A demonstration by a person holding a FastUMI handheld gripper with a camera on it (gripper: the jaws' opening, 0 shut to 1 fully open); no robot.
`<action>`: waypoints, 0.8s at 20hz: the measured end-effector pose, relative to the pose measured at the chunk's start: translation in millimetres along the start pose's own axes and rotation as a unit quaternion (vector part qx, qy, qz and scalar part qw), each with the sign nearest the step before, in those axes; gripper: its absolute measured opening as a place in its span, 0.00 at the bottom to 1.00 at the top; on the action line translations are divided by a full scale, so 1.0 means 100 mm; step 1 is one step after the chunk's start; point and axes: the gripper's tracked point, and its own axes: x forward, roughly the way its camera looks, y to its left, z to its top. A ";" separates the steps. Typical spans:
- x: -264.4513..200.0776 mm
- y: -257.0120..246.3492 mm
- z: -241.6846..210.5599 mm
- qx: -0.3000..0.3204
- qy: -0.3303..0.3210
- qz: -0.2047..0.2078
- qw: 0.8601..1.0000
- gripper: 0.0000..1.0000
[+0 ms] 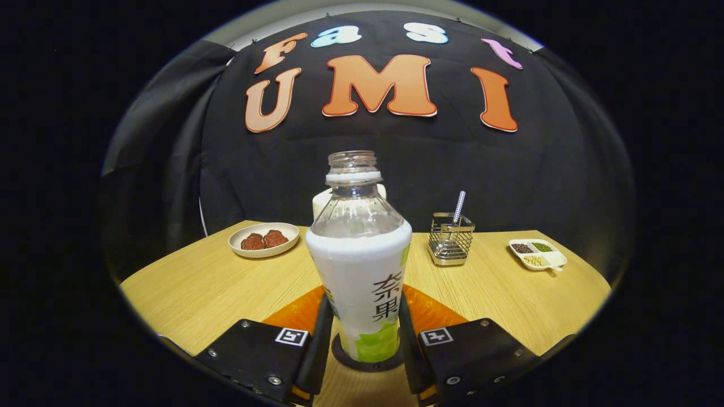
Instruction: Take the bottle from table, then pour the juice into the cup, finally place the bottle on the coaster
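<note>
An uncapped plastic bottle (362, 265) with a white and green label stands upright on a dark round coaster (367, 362), between my two fingers. My gripper (365, 308) is shut on the bottle's lower half, with the left finger (321, 339) and the right finger (408, 339) each pressed against a side. The bottle's clear upper part looks almost empty. A white cup (320, 203) stands right behind the bottle and is mostly hidden by it. What the cup holds is hidden.
An orange mat (300, 312) lies on the wooden table (198, 288) under the coaster. Beyond the fingers are a plate with brown pieces (263, 239) on the left, a wire holder with a straw (451, 243) and a divided snack dish (537, 254) on the right.
</note>
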 end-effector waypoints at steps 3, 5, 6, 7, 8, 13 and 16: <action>0.04 -0.03 -0.05 0.004 0.005 -0.006 1.000 0.57; 0.05 -0.03 -0.04 0.009 0.005 -0.006 1.000 0.57; 0.04 -0.03 -0.04 0.009 0.005 -0.005 1.000 0.57; 0.03 -0.03 -0.03 0.011 0.006 -0.004 1.000 0.59; 0.03 -0.05 -0.04 0.014 0.008 -0.008 1.000 0.62; -0.06 -0.12 0.00 0.054 0.027 -0.008 0.998 0.79; -0.25 -0.19 0.18 0.053 0.010 -0.007 0.999 0.89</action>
